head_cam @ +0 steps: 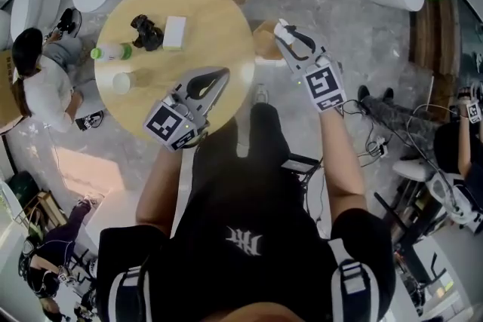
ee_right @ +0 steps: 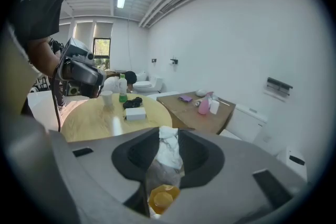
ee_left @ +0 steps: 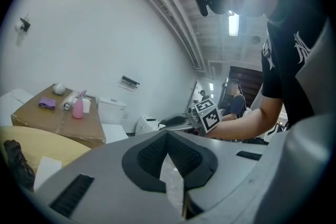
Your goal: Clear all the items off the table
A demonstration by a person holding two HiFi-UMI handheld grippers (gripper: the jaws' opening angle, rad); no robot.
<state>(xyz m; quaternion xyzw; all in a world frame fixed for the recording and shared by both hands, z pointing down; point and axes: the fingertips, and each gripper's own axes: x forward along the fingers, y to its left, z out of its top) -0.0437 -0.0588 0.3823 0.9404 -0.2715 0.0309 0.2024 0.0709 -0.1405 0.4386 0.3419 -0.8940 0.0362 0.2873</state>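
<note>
- Paper wad [ee_right: 169,152] is pinched between the jaws of the right gripper [head_cam: 291,40], which is held off the table [head_cam: 219,19], just past its right edge and above a tan box [head_cam: 264,41] on the floor; whether that box is the drop place cannot be told.
- The left gripper [head_cam: 220,76] is seen with its jaws pressed together at the tips and nothing between them, poised over the near right edge of the table.
- Four things are found on the table, all grouped toward its far left edge. A white box [head_cam: 174,32] and a black item [head_cam: 147,32] lie side by side. A green-and-white bottle [head_cam: 113,51] is set close to the left edge, and a white cup [head_cam: 122,82] is placed along the same edge, nearer the person.
- From the left gripper the group lies ahead and to the left, across bare wood; from the right gripper it lies across the whole width of the table. The left hand is judged the nearer, with the cup and the white box its closest picks.
- Bottle and cup are shown upright in the right gripper view, so a level approach from the side is likely called for, with the jaws spread first.
</note>
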